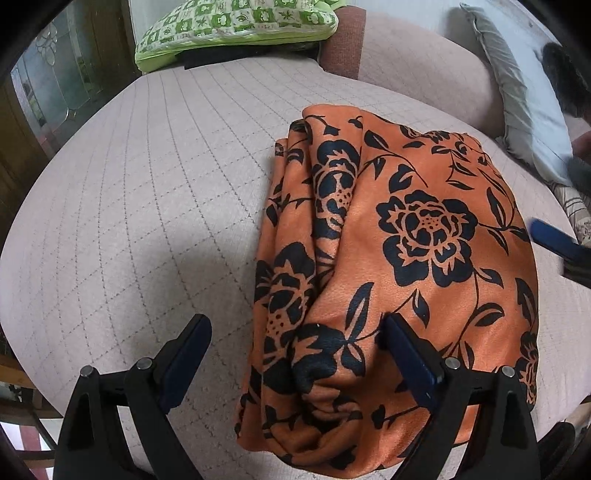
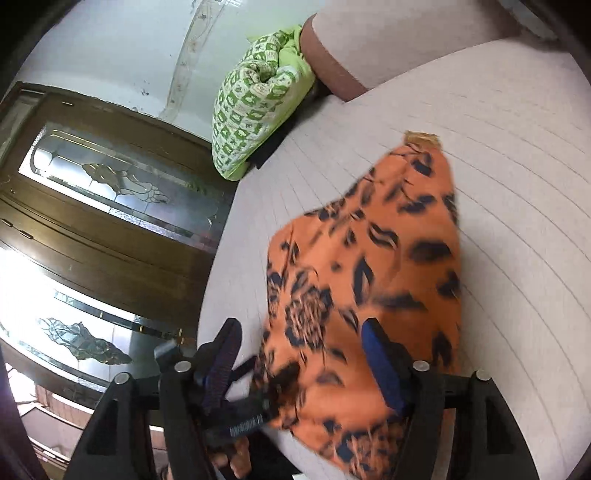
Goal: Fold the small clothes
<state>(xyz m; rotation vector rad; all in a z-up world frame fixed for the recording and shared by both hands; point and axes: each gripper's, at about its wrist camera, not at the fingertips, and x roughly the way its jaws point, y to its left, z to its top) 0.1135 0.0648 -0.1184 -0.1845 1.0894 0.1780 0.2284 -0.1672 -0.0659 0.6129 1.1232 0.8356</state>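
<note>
The orange cloth (image 1: pixel 399 266) lay folded on the cushion (image 1: pixel 147 221), toward its near edge. The left gripper (image 1: pixel 295 332) hung wide open over the cloth's near end, holding nothing. The right gripper (image 2: pixel 301 336) was also spread wide, empty, above the cloth (image 2: pixel 369 266).

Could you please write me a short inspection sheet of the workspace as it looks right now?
Surface: pale quilted cushion, stitched in a grid.
Job's things: orange garment with black flowers, folded into a bundle and lying on the cushion.
Clutter: green patterned pillow at the far edge; grey pillow against the backrest.
Grippers: left gripper open over the garment's near end; right gripper open, view blurred.
Cables: nothing seen.
Surroundings: wooden door with decorative glass; white wall.
</note>
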